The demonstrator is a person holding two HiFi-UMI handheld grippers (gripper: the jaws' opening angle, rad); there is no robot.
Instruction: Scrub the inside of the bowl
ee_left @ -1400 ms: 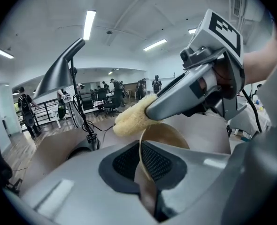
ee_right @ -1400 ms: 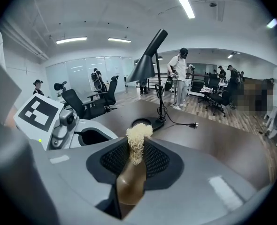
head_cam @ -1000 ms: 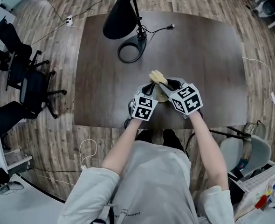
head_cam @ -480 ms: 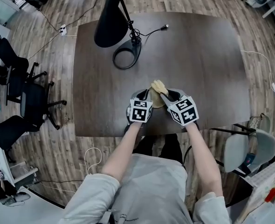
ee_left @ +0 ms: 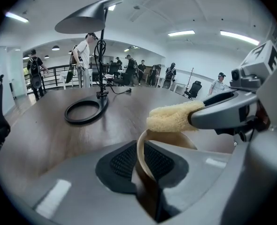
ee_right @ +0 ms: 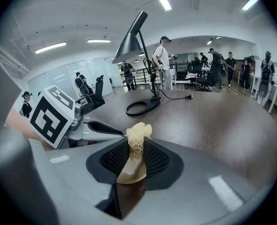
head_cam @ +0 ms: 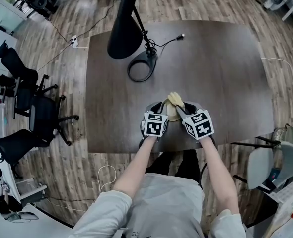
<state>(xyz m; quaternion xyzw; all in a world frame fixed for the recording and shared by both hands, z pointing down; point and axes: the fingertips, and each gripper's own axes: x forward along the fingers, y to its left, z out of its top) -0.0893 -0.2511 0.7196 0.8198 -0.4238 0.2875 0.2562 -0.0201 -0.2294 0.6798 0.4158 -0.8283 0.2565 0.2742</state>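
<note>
Left gripper (ee_left: 145,172) clamps the bowl (ee_left: 139,150) by its thin rim, probably light, stiff and slippery; right gripper (ee_right: 133,161) pinches a soft fibrous sponge (ee_right: 137,136) just above the bowl.

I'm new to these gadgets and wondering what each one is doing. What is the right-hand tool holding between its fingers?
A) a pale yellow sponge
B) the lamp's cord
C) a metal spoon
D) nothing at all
A: the right gripper is shut on a pale, fibrous sponge, while the left gripper clamps the bowl by its rim.
</note>
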